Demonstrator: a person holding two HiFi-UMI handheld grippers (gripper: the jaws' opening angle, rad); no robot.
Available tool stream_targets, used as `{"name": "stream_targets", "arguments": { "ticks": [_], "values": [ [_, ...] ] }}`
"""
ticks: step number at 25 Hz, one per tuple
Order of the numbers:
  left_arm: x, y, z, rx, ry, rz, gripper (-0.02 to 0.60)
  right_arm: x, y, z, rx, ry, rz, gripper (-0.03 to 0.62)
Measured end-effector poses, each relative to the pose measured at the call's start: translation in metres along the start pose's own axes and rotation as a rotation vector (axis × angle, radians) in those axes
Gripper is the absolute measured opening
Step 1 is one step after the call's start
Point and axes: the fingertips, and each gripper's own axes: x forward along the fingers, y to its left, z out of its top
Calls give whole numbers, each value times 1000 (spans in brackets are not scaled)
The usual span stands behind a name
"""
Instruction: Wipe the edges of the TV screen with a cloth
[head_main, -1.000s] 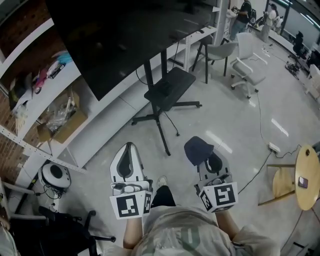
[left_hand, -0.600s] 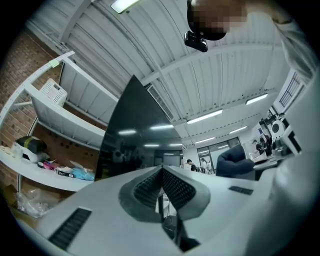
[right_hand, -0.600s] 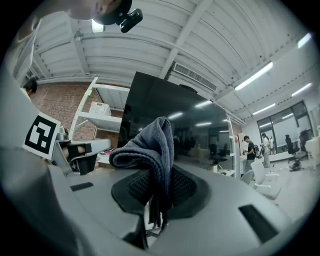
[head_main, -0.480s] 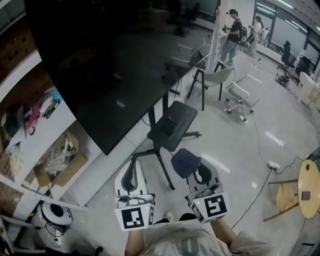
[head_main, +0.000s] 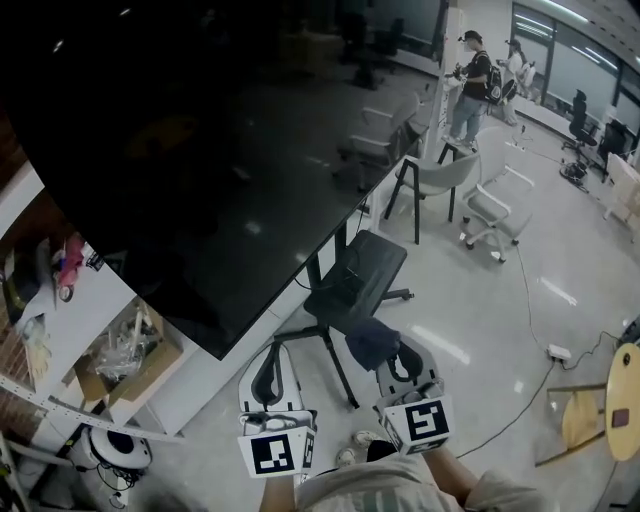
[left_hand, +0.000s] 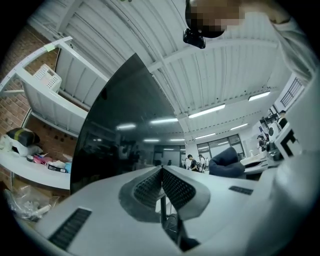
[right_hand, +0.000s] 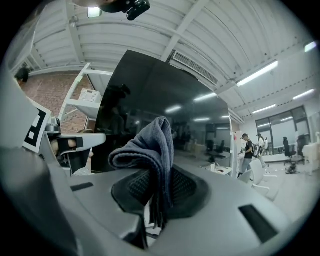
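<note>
Nearest you, your left gripper (left_hand: 161, 172) has its grey ribbed jaws pressed together with nothing between them. Your right gripper (right_hand: 159, 187) is clamped on the dark blue-grey folded cloth (right_hand: 150, 142). The cloth is pinched between the ribbed pads. Its bulk bunches up past the jaw tips and curls over to the left, and a few folded edges hang below the pads.

In the head view both grippers sit side by side, low in front of you, with the cloth at the right one's tip. Beyond them stands the large black flat TV screen (head_main: 200, 170) on its black floor stand (head_main: 350, 280). The screen's lower corner is near your left gripper's tip, and the cloth is apart from the glass. Farther off are white office chairs (head_main: 495, 205) and people standing (head_main: 472, 70).
</note>
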Motion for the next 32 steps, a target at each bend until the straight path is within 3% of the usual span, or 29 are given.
{"name": "stream_targets", "arguments": {
  "ticks": [6,11,14,21,25,32],
  "values": [
    [17,7,5,26,-7,91,15,37,-13,11,-35,-30,82,49],
    [11,23,10,57,-17,179,15,59,9,21,-98,-63,181,49],
    [-9,46,11,67,-21,269,15,70,45,21,-145,-54,277,49],
    [-84,102,-3,70,58,503,15,93,154,6,-369,-7,462,49],
    [-121,122,-16,49,84,563,15,100,215,-28,-412,39,515,49],
    [-165,156,-39,12,99,608,15,102,278,-79,-563,136,539,49]
  ]
}}
